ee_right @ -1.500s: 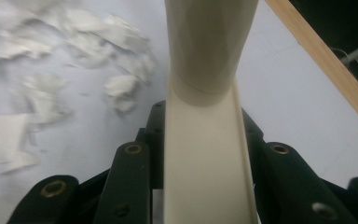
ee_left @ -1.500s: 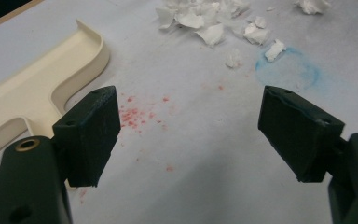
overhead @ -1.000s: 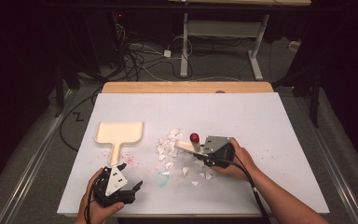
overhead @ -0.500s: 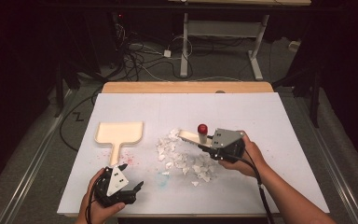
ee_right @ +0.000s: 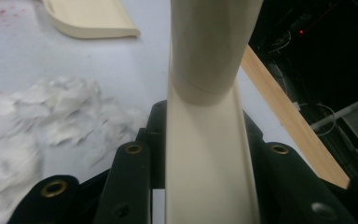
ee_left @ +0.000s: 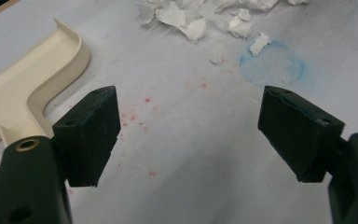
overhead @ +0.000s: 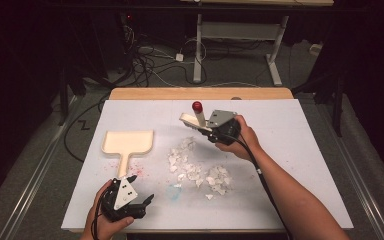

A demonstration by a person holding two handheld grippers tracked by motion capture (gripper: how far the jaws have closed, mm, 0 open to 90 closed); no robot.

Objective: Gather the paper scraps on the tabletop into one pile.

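Observation:
My right gripper (overhead: 207, 130) is shut on a cream hand tool (overhead: 192, 121) with a red knob (overhead: 197, 106) on its handle. It holds the tool above the table, past the far side of a scatter of white paper scraps (overhead: 195, 167). In the right gripper view the tool's flat cream blade (ee_right: 205, 177) sits clamped between the jaws, with the scraps (ee_right: 51, 112) below left. A cream dustpan (overhead: 128, 141) lies flat at the left. My left gripper (overhead: 142, 202) rests near the table's front edge, open with nothing between its pads (ee_left: 189, 130). The dustpan (ee_left: 23, 88) lies to its left.
The white table mat (overhead: 305, 150) carries a faint blue stain (overhead: 174, 191) and red specks near the dustpan handle. A wooden strip (overhead: 200, 93) borders the far edge. Beyond it are cables and desk legs on a dark floor.
My right gripper has carried the tool up and toward the far side, off the scraps. The scraps now lie uncovered and more spread out. The left gripper has stayed put.

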